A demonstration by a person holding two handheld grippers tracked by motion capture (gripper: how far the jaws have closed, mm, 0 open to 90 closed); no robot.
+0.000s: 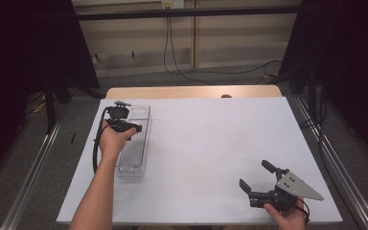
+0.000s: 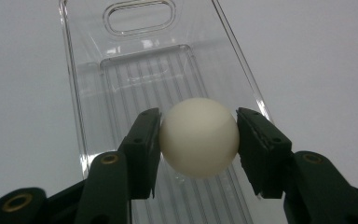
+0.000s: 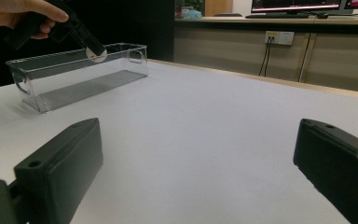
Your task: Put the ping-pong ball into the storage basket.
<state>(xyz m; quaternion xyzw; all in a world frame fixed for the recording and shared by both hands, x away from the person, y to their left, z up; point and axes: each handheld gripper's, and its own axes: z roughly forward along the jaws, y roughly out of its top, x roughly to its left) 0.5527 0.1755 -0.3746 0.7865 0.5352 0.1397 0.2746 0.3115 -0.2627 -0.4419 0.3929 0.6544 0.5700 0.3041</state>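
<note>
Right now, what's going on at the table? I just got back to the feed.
A person holds a gripper in each hand. The left gripper is shut on a white ball, held over the clear plastic bin at the left of the white table, at about rim height. The bin looks empty under it. The right gripper rests near the table's front right corner, jaws open, holding nothing.

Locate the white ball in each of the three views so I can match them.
High view: hidden under the left gripper over the clear bin.
Left gripper view: white ball centre, between the jaws.
Right gripper view: upper left, at the bin's rim.
Shared landmark: the clear bin.
</note>
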